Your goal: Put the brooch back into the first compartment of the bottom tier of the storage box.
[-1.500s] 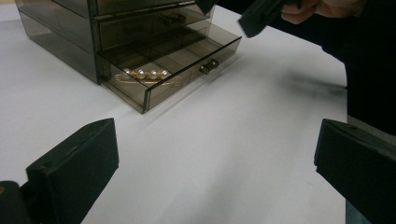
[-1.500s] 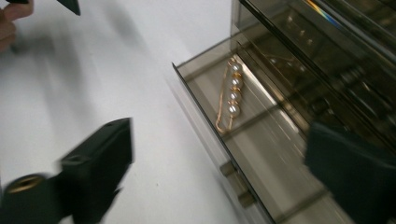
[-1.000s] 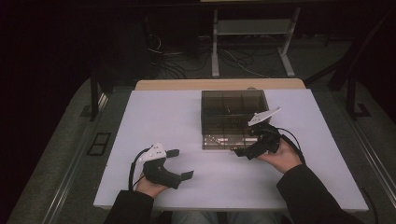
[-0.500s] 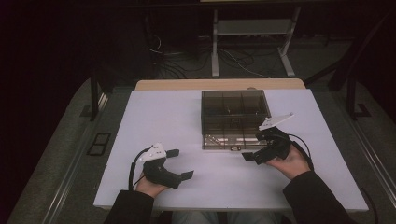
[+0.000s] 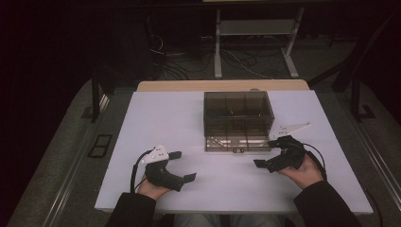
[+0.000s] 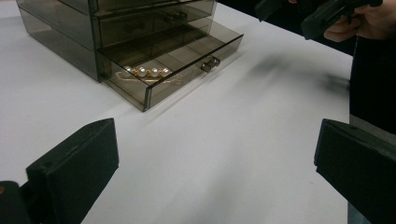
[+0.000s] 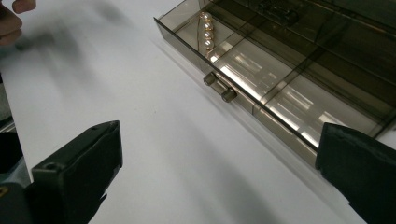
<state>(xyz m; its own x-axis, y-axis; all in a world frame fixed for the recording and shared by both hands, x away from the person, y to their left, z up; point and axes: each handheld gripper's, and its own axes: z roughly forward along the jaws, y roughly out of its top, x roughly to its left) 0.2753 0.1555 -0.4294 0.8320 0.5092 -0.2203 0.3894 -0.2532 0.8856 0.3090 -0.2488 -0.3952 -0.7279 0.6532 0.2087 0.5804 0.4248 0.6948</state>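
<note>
now that the right gripper (image 5: 269, 159) has drawn back from the bottom drawer (image 5: 236, 142), it lies pulled out holding a pearl clip (image 6: 145, 71); both grippers' jaws spread wide, empty, left gripper (image 5: 182, 165) resting near.

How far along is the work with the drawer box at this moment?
Done, it seems: the bottom drawer of the smoky plastic drawer box stands pulled out, with a gold pearl hair clip in its end compartment. In hand: nothing; the left tool and right tool are both open and empty over the white table. Left: probably taking the clip out or shutting the drawer; I cannot tell which.
</note>
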